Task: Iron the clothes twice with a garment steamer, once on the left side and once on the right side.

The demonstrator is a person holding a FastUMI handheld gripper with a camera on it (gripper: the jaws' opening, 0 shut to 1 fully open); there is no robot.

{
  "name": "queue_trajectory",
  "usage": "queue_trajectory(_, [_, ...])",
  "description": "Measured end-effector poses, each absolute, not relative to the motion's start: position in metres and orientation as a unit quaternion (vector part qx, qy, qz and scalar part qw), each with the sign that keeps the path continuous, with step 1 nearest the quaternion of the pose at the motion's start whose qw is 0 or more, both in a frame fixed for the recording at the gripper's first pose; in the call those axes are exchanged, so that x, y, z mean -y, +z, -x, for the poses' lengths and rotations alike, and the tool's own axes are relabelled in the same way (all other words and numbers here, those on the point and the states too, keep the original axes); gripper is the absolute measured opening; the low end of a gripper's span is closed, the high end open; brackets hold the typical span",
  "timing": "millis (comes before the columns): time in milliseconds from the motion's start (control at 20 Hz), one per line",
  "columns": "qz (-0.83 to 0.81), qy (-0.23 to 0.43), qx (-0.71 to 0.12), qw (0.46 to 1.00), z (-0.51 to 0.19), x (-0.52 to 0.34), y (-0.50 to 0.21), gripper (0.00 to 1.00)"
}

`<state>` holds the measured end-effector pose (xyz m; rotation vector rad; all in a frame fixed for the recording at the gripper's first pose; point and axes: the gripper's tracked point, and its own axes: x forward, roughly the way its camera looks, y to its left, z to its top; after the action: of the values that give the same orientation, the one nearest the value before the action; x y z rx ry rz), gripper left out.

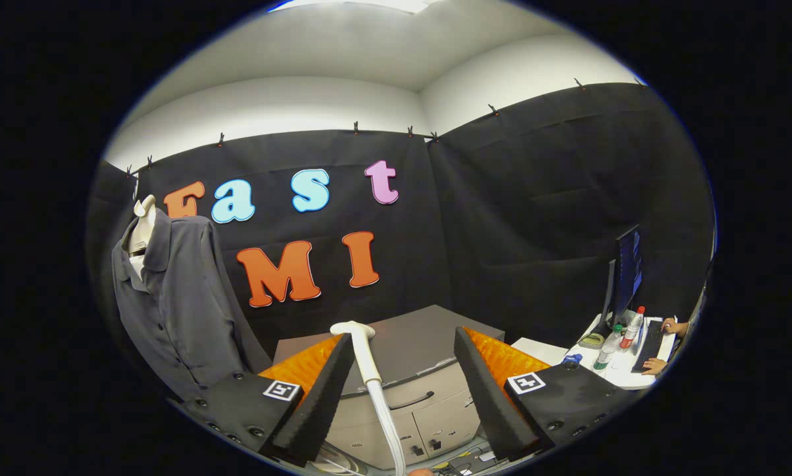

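— Claw (402,390) first: are we holding anything?

— No; we are seeing it released, its two fingers (326,390) standing wide apart with nothing pressed between them; the steamer head (355,330) is standing up in the gap, nearer the left finger, and its pale handle (384,410) is running down between the fingers toward us; we are not seeing either finger touching it.

— And where are the clothes hanging?

— We are looking at a dark grey shirt (171,297) hanging on a pale mannequin bust (143,221), well off to the left of the fingers and beyond them, against the black booth wall (502,218); the steamer is sitting in front of a grey cabinet (409,390) with drawers; far off on the right a person's hands (664,344) are resting at a keyboard on a white table (624,377) with bottles (617,344) and a monitor (627,271).

— So which step are we judging this to be?

— We are reckoning the very start, the pick-up of the steamer; neither side of the shirt is looking treated yet, though we cannot tell that from cloth alone.

— How should we be doing it well?

— We are thinking the handle needs centring between the fingers, since it is sitting closer to the left one; we should be closing on the straight part of the handle below the head, not on the head itself, and keeping the hose free to trail; a firm, square grip is mattering, because the head must afterwards be facing the shirt for both passes.
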<state>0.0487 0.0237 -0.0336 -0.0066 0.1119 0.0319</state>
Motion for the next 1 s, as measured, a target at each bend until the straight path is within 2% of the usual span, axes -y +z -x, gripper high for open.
queue_trajectory(600, [0.017, 0.106, -0.115, 0.988, -0.154, -0.066, -0.057, 0.98])
queue_trajectory(1000, [0.03, 0.152, -0.174, 0.972, -0.226, -0.096, -0.113, 0.98])
